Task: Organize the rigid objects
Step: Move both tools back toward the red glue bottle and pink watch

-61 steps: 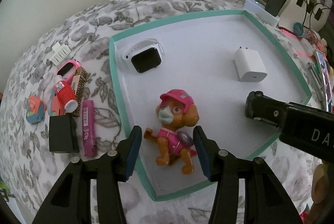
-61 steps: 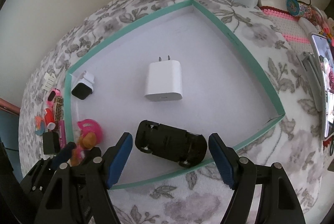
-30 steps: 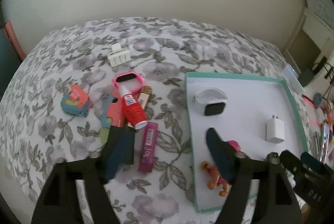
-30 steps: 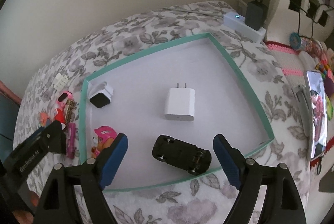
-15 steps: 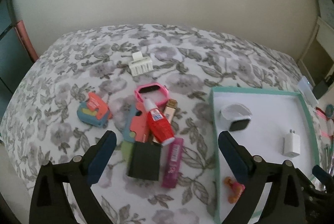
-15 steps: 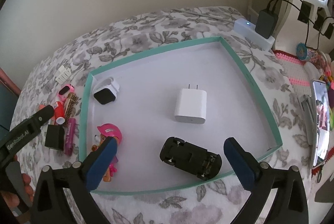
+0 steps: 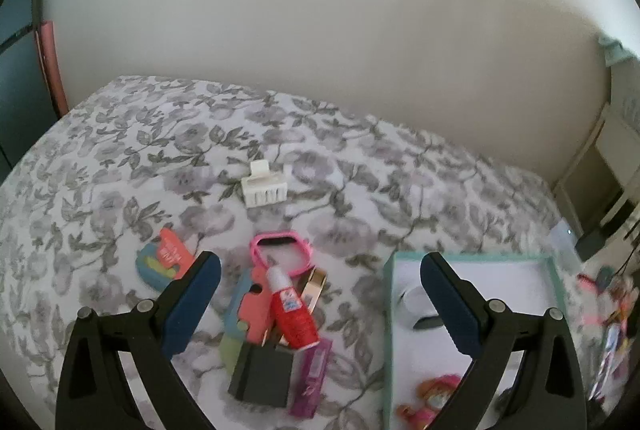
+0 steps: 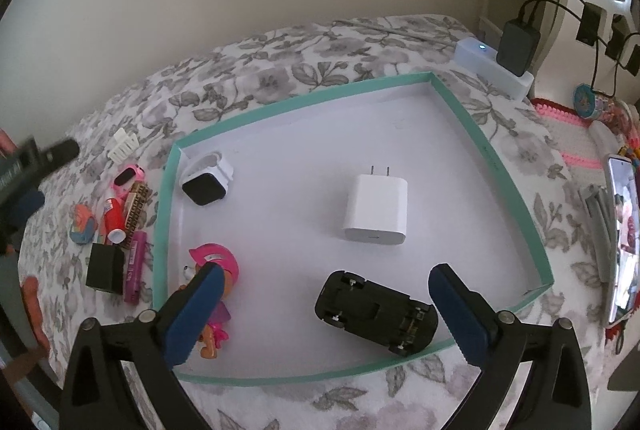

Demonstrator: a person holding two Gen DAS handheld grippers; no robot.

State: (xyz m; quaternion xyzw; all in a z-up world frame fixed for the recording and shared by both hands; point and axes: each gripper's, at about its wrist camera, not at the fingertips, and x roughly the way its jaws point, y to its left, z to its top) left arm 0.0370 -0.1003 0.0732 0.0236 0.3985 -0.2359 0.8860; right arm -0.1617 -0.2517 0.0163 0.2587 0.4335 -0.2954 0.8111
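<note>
A white tray with a teal rim (image 8: 496, 165) lies on the floral bedspread. It holds a white charger (image 8: 376, 209), a black toy car (image 8: 376, 314) on its roof, a pink pup figure (image 8: 212, 270) and a white smartwatch (image 8: 206, 177). My right gripper (image 8: 320, 314) is open and empty above the tray's near edge. My left gripper (image 7: 320, 304) is open and empty above a pile left of the tray (image 7: 390, 310): a red tube (image 7: 290, 314), black box (image 7: 262, 374), purple stick (image 7: 312, 378), pink watch (image 7: 280, 252).
A white hair clip (image 7: 264, 185) and a teal and orange toy (image 7: 160, 264) lie apart on the bedspread. A white power strip with a black adapter (image 8: 516, 49) sits beyond the tray. A phone (image 8: 622, 234) and clutter lie at the right. A wall runs behind the bed.
My left gripper let go of the pup figure in the tray, pulled back and swung left over the pile. My right gripper rose and backed away from the toy car, opening wider.
</note>
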